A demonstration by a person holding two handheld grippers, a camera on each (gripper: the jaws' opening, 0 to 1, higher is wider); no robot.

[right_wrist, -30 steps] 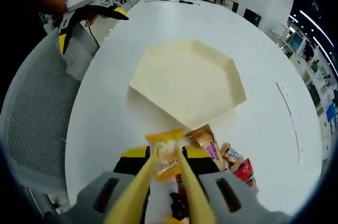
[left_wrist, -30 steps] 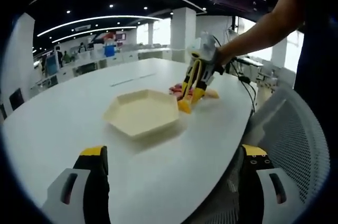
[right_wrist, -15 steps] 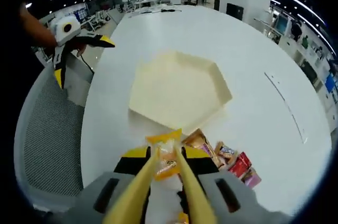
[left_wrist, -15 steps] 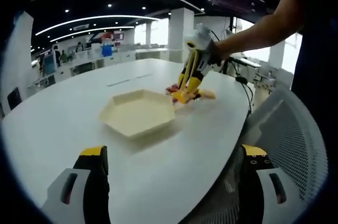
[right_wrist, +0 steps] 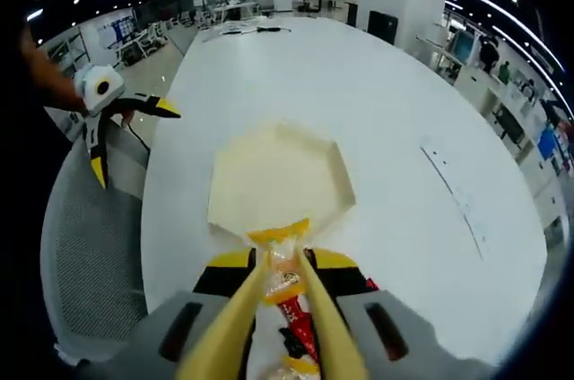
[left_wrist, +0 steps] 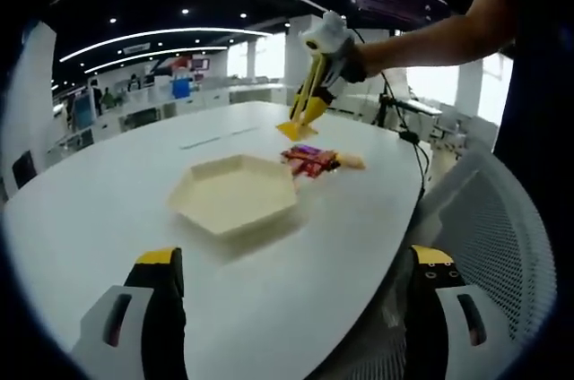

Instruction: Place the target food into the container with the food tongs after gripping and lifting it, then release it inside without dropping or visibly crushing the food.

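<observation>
A yellow-wrapped snack packet (right_wrist: 282, 265) is pinched by the right tongs (right_wrist: 285, 277) above the white table (right_wrist: 377, 138), near the cream hexagonal tray (right_wrist: 273, 185). The left tongs (left_wrist: 291, 295) are spread.

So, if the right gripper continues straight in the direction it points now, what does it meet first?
Probably the hexagonal tray: it lies just beyond the tongs holding the yellow snack packet. Depth is unclear, so it may pass above.

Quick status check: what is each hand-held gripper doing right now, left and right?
Left hand-held gripper: open, jaws wide apart, holding nothing.
Right hand-held gripper: shut on the yellow tongs, which pinch a yellow snack packet above the table.
</observation>
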